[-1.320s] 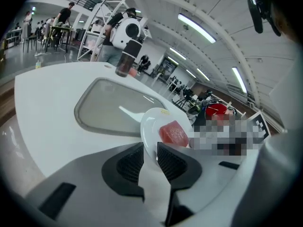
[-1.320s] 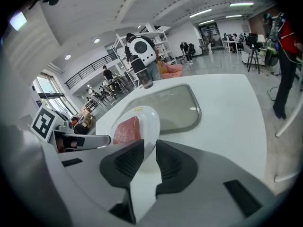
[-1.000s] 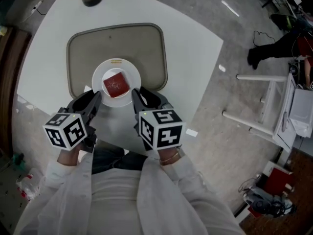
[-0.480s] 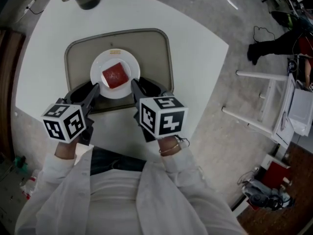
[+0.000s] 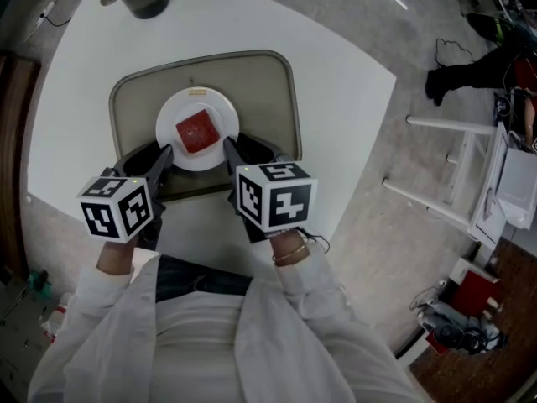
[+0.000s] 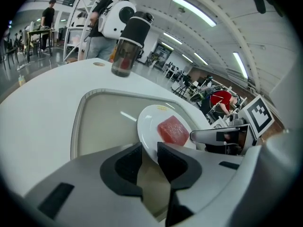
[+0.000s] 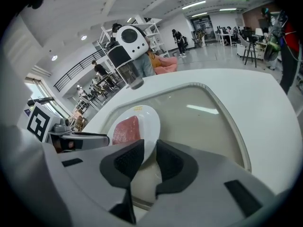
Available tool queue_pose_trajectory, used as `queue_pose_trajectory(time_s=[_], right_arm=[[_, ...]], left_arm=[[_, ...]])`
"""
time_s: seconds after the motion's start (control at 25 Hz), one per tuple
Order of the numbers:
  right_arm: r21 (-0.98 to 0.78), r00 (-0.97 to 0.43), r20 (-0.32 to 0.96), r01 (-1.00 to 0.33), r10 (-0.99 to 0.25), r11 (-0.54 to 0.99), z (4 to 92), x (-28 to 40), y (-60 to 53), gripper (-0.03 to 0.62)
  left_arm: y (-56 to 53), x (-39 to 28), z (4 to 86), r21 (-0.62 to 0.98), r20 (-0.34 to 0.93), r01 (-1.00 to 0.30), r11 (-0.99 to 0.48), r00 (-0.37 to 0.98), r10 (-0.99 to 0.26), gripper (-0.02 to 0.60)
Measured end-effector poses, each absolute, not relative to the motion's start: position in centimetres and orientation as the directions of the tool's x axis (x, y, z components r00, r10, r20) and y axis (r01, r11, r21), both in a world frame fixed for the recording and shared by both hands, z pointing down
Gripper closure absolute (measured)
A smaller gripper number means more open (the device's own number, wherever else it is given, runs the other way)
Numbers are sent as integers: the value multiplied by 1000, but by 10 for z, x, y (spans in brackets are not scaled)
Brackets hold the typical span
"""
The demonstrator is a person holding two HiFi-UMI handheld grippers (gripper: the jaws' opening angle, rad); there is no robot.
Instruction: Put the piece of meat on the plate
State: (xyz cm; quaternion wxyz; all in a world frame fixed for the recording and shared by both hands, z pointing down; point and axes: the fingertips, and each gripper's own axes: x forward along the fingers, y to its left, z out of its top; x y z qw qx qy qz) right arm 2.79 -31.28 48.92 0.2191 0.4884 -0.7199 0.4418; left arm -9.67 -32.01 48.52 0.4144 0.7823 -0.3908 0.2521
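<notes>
The left tool (image 6: 149, 151) has its jaws drawn in to a narrow gap. The near-left rim of the white plate (image 5: 220, 107) sits in that gap, pinched between the two dark pads. The right tool (image 7: 150, 148) is set the same way, its jaws nearly together with the plate's near-right rim caught between them. The plate therefore lies between the two tools, each gripping one side of its near edge. The tool tips point away from the person and lean slightly toward each other.

The piece of meat (image 5: 195, 131), a red, roughly square slab, lies flat on the middle of the plate. It is just ahead of both sets of jaws and touches neither. From the left tool it sits ahead and to the right; from the right tool, ahead and to the left.

Under the plate is a beige tray (image 5: 264, 91) with rounded corners and a raised rim. It stretches ahead of the tools, and their bodies cross its near edge. I cannot tell whether the plate rests on the tray or is held just above it. The tray lies on a white bench (image 5: 336, 82).

Well ahead of the left tool, beyond the tray's far edge, a dark bottle (image 6: 129, 46) with a black cap stands upright on the bench. Behind the jaws, each tool carries its marker cube (image 5: 275, 196), and white sleeves (image 5: 277, 326) run back from them.
</notes>
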Motion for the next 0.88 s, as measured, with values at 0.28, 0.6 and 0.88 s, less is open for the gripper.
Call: queue_pose_trajectory(time_s=[0.28,0.6,0.88], right_arm=[[-414,-408,764,-904,-499,105,495,27,-313,510],[-375,-375,780,-921,-501,106,495,26,-311,510],[-368,-378,776,-921,-505,124,495,28,-309,508]], left_arm=[[-321,-97,487,434,726,-821,-371,563,-395,490],[-319,-96,486,438,718,-820,-368,566,-405,489],[-317,-97,486,434,715,-828,-356,557,-423,489]])
